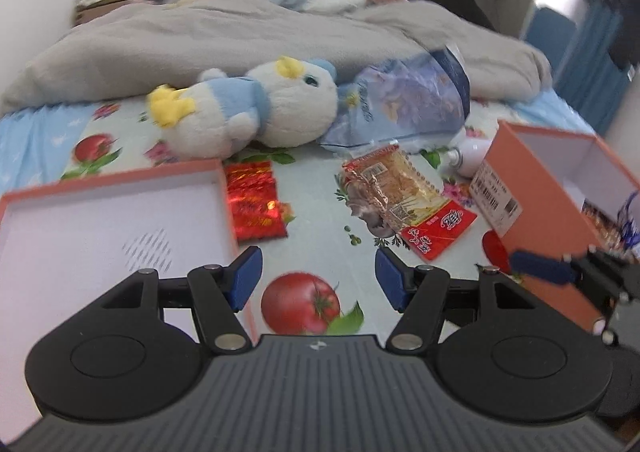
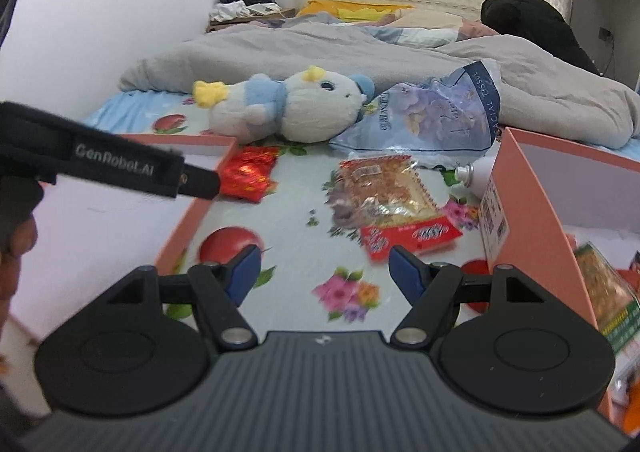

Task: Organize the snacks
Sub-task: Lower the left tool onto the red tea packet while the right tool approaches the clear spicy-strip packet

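On the flowered bed sheet lie two snack packs: a shiny red foil pack [image 1: 256,204] [image 2: 248,174] beside the shallow orange lid [image 1: 120,188] [image 2: 188,212], and a clear-and-red pack of crisps [image 1: 404,200] [image 2: 396,204] further right. An orange box [image 1: 560,212] [image 2: 536,220] at the right holds several snack packets [image 2: 604,292]. My left gripper [image 1: 318,278] hovers open above the sheet, nothing between its blue pads. My right gripper [image 2: 324,276] is open and empty too, just short of the crisp pack; its finger [image 1: 540,264] shows in the left wrist view in front of the box.
A blue-and-white plush toy [image 1: 256,108] [image 2: 292,112] and a blue tissue pack [image 1: 404,104] [image 2: 432,120] lie behind the snacks. A white bottle [image 1: 468,156] [image 2: 476,172] lies by the box. A grey duvet [image 1: 240,36] covers the far bed. A hand and strap [image 2: 120,168] sit at left.
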{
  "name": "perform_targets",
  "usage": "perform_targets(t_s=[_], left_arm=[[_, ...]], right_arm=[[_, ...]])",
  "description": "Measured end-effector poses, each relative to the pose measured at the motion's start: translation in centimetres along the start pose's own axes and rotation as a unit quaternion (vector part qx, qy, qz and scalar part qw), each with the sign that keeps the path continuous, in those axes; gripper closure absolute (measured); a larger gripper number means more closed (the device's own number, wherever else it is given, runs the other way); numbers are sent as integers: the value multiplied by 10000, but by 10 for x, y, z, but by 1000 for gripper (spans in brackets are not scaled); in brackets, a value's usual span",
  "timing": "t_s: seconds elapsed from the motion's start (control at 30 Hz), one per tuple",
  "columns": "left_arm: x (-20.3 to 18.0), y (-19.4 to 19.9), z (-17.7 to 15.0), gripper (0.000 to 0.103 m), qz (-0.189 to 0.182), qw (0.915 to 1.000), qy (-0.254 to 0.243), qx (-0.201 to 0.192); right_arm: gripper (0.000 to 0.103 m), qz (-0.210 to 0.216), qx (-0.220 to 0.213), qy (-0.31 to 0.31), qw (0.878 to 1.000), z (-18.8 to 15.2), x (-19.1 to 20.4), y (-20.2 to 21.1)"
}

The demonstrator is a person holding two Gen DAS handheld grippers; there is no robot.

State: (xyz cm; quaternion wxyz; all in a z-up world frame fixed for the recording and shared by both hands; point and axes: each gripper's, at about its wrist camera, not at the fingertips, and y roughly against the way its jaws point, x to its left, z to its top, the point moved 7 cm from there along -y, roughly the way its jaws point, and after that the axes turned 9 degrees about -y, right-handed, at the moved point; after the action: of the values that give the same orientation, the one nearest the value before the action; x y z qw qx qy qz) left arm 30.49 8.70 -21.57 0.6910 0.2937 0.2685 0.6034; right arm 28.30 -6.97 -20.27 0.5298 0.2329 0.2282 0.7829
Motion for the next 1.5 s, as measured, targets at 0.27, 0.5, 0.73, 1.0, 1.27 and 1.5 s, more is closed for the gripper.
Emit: perform_targets(t_s=[0.27, 0.5, 0.73, 1.0, 1.27, 1.5], left_arm=[[24, -65, 30, 35, -142, 9992, -168, 330], [32, -110, 53, 35, -130, 9961, -739, 463], [41, -147, 61, 35, 48, 9909, -1164, 677], [53, -168, 55, 40, 114, 9837, -1472, 1023], [48, -162, 50, 46, -149, 9875, -1227, 982], [28, -145, 37, 50, -368, 9886, -1083, 976]], right_arm=[[30, -233, 103, 132, 9996, 11, -16, -60], [30, -311, 219, -87, 9992, 23, -29, -104], [30, -431, 145, 108, 9989, 41, -35, -139], [26, -571, 314, 194, 9977, 44, -45, -167], [21, -280, 648, -243, 9972, 33, -54, -165], [54, -250, 725, -171, 9969, 24, -51, -147]])
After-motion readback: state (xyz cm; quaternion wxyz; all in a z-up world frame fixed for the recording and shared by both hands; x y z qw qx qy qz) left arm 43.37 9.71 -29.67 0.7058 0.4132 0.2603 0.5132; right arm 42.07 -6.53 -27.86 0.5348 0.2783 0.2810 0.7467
